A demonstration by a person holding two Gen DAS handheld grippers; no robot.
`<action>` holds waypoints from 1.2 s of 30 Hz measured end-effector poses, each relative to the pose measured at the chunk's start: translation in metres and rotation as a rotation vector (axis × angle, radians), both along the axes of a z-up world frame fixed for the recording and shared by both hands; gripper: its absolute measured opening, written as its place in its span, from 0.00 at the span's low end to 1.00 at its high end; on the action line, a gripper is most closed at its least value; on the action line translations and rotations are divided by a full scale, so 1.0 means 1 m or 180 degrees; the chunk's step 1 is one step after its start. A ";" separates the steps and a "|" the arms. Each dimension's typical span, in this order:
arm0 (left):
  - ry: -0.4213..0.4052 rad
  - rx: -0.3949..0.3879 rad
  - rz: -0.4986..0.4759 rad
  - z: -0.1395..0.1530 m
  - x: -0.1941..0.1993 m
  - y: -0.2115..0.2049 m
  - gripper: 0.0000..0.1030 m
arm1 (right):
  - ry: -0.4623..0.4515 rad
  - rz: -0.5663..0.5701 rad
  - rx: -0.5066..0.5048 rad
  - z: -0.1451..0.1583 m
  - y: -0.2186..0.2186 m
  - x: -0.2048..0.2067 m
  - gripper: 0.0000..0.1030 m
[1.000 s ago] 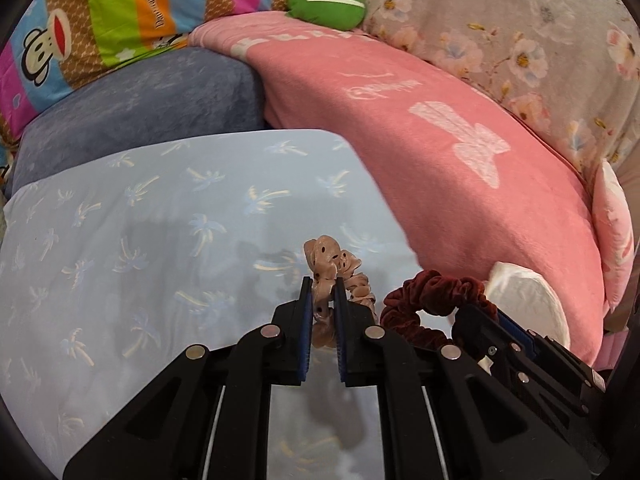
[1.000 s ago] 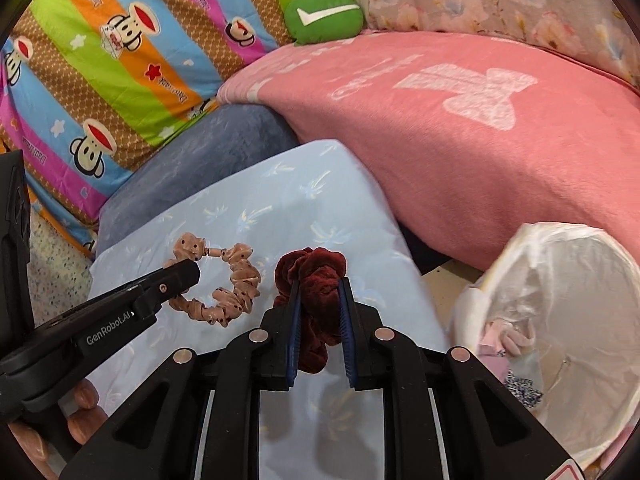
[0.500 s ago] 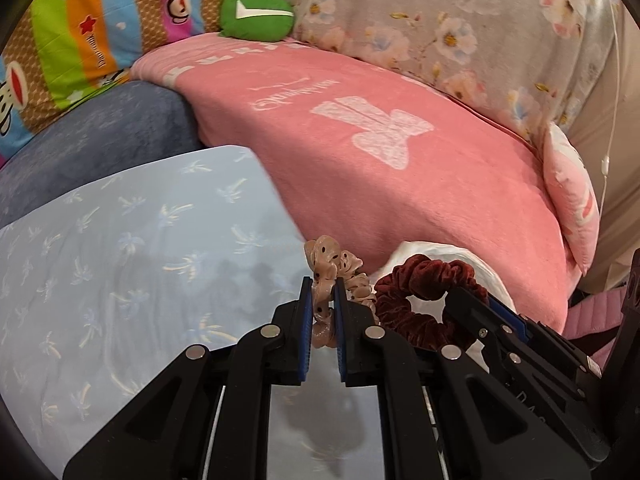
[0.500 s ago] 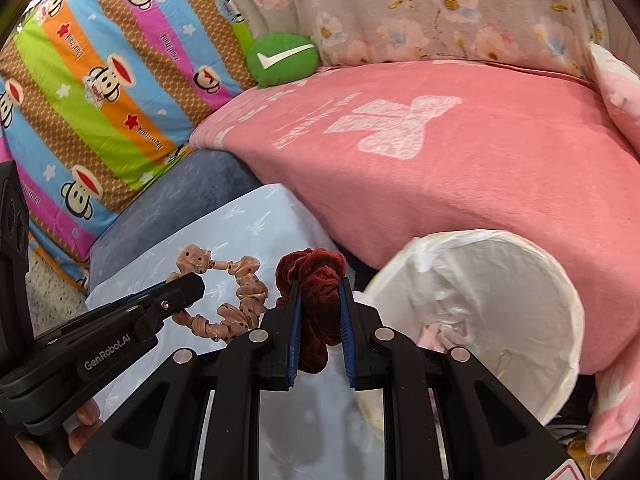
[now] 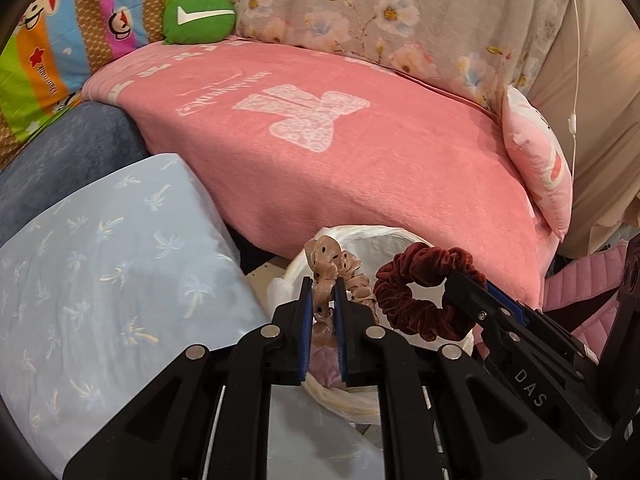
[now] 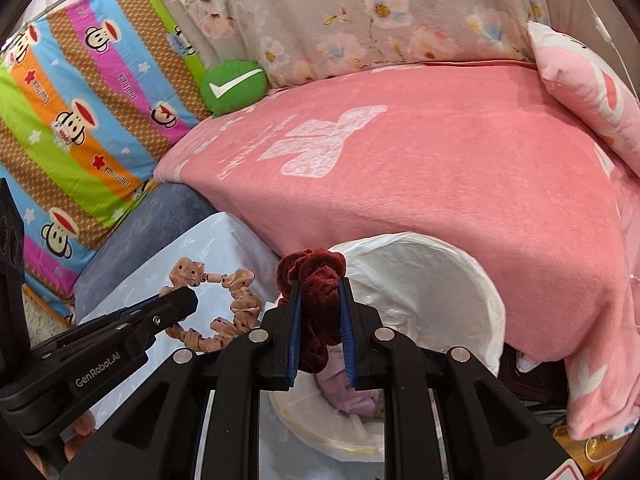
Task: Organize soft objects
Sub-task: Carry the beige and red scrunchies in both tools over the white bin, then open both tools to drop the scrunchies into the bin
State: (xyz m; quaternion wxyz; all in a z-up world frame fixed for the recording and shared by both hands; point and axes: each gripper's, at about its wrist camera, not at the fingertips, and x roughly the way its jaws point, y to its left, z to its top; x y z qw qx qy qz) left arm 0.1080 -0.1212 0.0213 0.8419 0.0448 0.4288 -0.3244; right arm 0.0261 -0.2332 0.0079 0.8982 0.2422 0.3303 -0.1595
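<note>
My left gripper (image 5: 321, 286) is shut on a beige dotted scrunchie (image 5: 326, 260), which hangs over the near rim of a white lined bin (image 5: 360, 236). The same beige scrunchie (image 6: 224, 308) shows in the right wrist view, left of my right gripper (image 6: 319, 286). That gripper is shut on a dark red velvet scrunchie (image 6: 314, 268), held above the bin (image 6: 420, 280). In the left wrist view the red scrunchie (image 5: 424, 292) hangs from the right gripper's fingers (image 5: 472, 292). Pink fabric (image 6: 348, 384) lies inside the bin.
A pink blanket (image 5: 340, 152) covers the bed behind the bin. A pale blue pillow (image 5: 100, 264) lies at the left, with a grey-blue cushion (image 5: 68, 148) and a striped monkey-print quilt (image 6: 72, 120) beyond. A green check-mark cushion (image 5: 198, 18) and a pink pillow (image 6: 588, 80) sit farther back.
Both grippers have swung to the right, from over the blue pillow to over the white bin, each still carrying its scrunchie.
</note>
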 end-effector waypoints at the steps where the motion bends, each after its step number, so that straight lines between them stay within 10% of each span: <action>1: 0.0004 0.0002 -0.0017 0.000 -0.002 -0.003 0.10 | -0.0001 -0.0013 0.0002 0.000 -0.002 -0.001 0.15; 14: 0.0014 0.0048 -0.0143 0.000 -0.011 -0.030 0.14 | -0.0029 -0.0107 0.0031 -0.001 -0.019 -0.015 0.16; 27: -0.0068 0.0072 -0.0012 0.000 -0.013 -0.028 0.46 | -0.0060 -0.0077 0.0014 0.000 -0.017 -0.015 0.21; 36: -0.0085 0.0078 0.0080 0.000 -0.011 -0.017 0.51 | -0.0040 0.0034 -0.0083 0.007 -0.008 -0.013 0.25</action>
